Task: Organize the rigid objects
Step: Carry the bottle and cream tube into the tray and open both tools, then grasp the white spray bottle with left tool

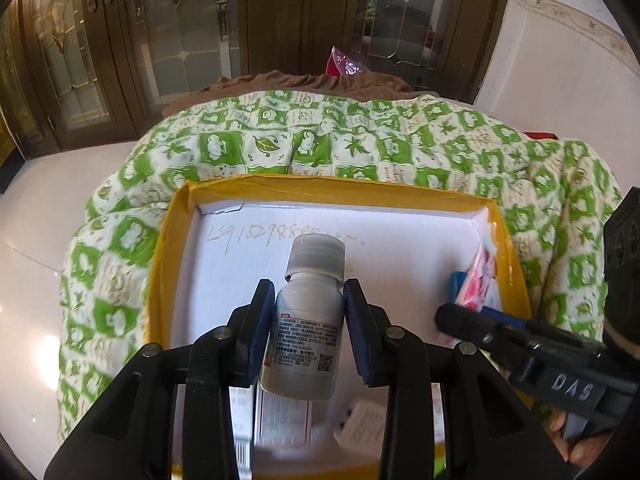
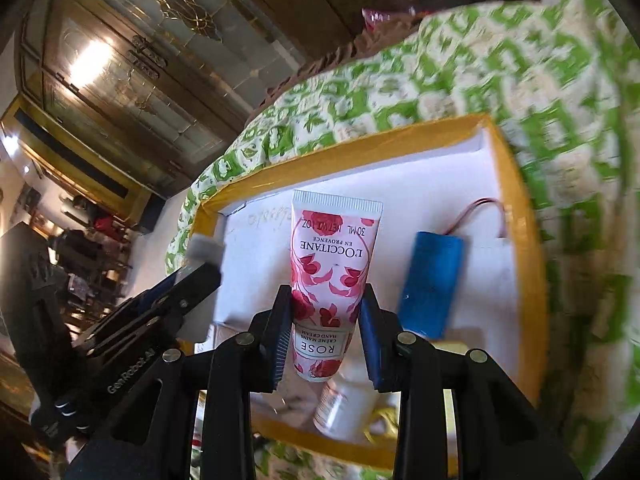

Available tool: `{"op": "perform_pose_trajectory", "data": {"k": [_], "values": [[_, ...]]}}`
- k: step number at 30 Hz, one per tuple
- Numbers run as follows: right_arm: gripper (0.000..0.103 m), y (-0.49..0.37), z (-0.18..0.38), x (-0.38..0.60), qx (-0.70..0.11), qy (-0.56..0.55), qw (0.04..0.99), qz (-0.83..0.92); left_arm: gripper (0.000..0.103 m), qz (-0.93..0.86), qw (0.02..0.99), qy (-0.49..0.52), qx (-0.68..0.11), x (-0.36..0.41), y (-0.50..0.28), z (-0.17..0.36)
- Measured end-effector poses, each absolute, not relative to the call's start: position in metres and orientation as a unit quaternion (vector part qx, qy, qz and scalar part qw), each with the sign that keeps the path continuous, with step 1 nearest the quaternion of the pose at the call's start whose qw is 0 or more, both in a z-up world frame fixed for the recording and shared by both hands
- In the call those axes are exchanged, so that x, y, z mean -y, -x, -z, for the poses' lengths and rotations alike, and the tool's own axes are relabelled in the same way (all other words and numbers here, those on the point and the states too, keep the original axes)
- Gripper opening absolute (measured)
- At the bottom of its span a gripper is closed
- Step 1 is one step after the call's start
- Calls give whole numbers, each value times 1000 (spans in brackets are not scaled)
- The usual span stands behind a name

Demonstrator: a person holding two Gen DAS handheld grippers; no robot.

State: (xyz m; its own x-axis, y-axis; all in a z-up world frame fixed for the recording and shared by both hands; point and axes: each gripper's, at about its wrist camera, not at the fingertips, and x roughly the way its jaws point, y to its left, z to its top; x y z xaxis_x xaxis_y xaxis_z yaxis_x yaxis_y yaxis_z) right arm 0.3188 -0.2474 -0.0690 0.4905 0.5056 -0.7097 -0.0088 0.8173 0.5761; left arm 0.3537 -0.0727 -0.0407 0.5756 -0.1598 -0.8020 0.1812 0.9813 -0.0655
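Observation:
My left gripper [image 1: 309, 300] is shut on a grey plastic bottle [image 1: 308, 320] with a translucent cap and a printed label, held above the white floor of a yellow-rimmed box [image 1: 332, 186]. My right gripper [image 2: 325, 312] is shut on a pink rose-patterned hand cream tube [image 2: 332, 272], held over the same box [image 2: 528, 280]. In the left wrist view the right gripper [image 1: 472, 312] and its tube [image 1: 478, 280] come in from the right. In the right wrist view the left gripper [image 2: 192, 280] enters from the left with the bottle's cap [image 2: 204, 250] showing.
A blue battery pack [image 2: 432, 284] with red wires lies in the box's right side. A small white bottle [image 2: 344, 408] and flat printed packets [image 1: 280, 412] lie near the front. The box rests on a green-and-white quilt [image 1: 360, 144]. Wooden glass doors [image 1: 160, 40] stand behind.

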Motion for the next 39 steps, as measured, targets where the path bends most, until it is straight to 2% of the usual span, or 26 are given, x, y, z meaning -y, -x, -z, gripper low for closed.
{"op": "perform_pose_trajectory", "data": {"k": [8, 14, 15, 16, 17, 18, 19, 21, 26, 29, 31, 39], "values": [[29, -343, 97, 232, -506, -244, 814, -149, 33, 77, 877, -12, -474, 62, -376, 75], [30, -347, 98, 229, -495, -228, 825, -147, 33, 76, 877, -3, -474, 55, -374, 84], [30, -348, 98, 230, -493, -229, 827, -146, 37, 77, 876, -1, -475, 55, -373, 84], [32, -348, 98, 232, -490, -229, 829, -144, 49, 78, 876, 1, -476, 54, -372, 83], [35, -348, 98, 233, -487, -229, 830, -145, 54, 79, 877, 2, -474, 54, -371, 81], [42, -347, 97, 233, -484, -228, 832, -143, 60, 79, 880, 3, -469, 52, -368, 78], [51, -345, 95, 235, -479, -228, 836, -141, 61, 82, 884, 1, -461, 51, -363, 72], [58, -340, 92, 238, -469, -229, 841, -141, 61, 82, 886, -3, -456, 46, -356, 63], [61, -316, 78, 242, -454, -236, 846, -151, 62, 95, 893, 13, -440, 21, -318, 41], [75, -296, 72, 249, -447, -257, 842, -157, 75, 99, 892, 47, -438, -7, -276, 41], [82, -282, 67, 253, -442, -262, 843, -157, 78, 94, 890, 63, -443, -27, -247, 49], [83, -221, 68, 258, -456, -278, 828, -170, 78, 85, 873, 53, -478, -60, -186, 77]]}}
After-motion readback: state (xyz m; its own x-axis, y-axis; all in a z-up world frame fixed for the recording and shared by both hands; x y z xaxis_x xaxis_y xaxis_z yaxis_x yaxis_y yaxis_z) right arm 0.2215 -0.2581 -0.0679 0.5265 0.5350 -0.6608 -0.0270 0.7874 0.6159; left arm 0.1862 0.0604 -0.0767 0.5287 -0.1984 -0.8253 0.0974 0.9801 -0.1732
